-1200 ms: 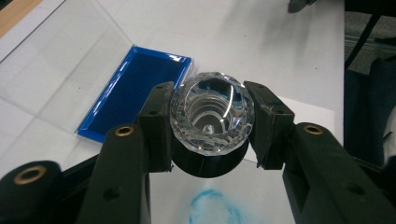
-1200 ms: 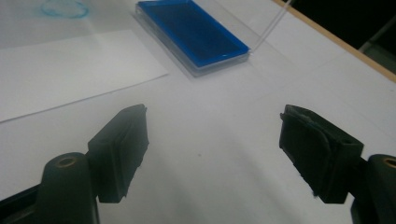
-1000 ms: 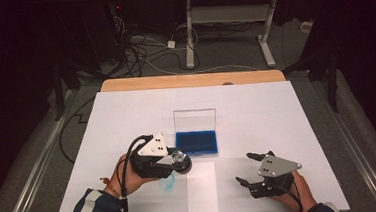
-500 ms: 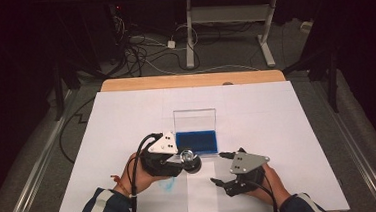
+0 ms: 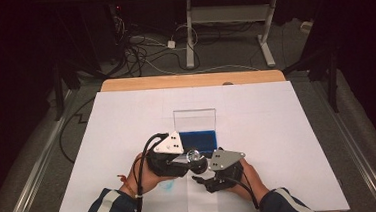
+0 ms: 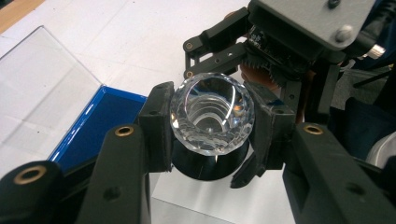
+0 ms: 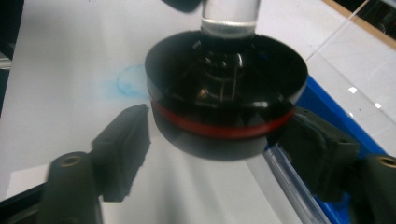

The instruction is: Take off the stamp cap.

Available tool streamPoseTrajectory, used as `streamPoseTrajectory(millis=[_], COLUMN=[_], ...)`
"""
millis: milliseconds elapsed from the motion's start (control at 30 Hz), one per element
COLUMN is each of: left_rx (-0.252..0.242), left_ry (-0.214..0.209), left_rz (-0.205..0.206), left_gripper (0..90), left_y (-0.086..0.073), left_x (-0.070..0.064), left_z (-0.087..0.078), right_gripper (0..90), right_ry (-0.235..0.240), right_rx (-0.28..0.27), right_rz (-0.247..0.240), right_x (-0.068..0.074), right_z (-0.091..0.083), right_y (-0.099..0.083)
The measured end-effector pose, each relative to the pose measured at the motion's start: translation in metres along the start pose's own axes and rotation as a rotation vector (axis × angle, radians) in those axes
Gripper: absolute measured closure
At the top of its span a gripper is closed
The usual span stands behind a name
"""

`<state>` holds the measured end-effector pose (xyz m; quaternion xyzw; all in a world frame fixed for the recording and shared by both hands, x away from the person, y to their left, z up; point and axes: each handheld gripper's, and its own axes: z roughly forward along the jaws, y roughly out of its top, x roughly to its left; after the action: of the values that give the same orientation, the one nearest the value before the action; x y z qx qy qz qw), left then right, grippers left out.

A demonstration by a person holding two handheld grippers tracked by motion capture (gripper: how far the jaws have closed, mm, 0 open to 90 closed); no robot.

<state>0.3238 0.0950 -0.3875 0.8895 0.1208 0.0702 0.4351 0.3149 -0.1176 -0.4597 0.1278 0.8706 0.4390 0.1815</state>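
There are 2 grippers at work near the front edge of the white tabletop [image 5: 277, 125], and 1 stamp between them. The left gripper [image 6: 212, 135] has its 2 jaws closed on the clear faceted knob [image 6: 212, 119] of the stamp [image 5: 194, 156], holding it just off the surface. The right gripper [image 7: 219, 149] sits at 3 o'clock of the left one, its 2 jaws spread wide on either side of the stamp's round black base [image 7: 226, 100], which carries 1 red ring; neither jaw touches it. At 12 o'clock of the stamp lies 1 blue box [image 5: 201, 137] with its clear lid [image 5: 194, 119] standing open. At 7 o'clock of the stamp, 1 faint blue ring mark [image 5: 167, 186] shows on the tabletop.
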Motion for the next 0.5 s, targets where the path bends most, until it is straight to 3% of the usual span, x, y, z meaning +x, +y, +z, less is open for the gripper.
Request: streamPoseTrajectory(millis=[233, 500], left_rx=[-0.007, -0.014], left_ry=[-0.003, -0.004], left_rz=[0.002, 0.002], left_gripper=[54.5, 54.5], left_y=[-0.0007, -0.0019], left_x=[-0.0003, 0.0003], left_z=[-0.0016, -0.0026], right_gripper=[37.4, 35.4], right_ry=[0.002, -0.005], right_rx=[-0.039, -0.059], right_rz=[0.022, 0.017], right_x=[-0.0007, 0.0001], right_z=[-0.0036, -0.0069], right_y=[-0.0002, -0.0002])
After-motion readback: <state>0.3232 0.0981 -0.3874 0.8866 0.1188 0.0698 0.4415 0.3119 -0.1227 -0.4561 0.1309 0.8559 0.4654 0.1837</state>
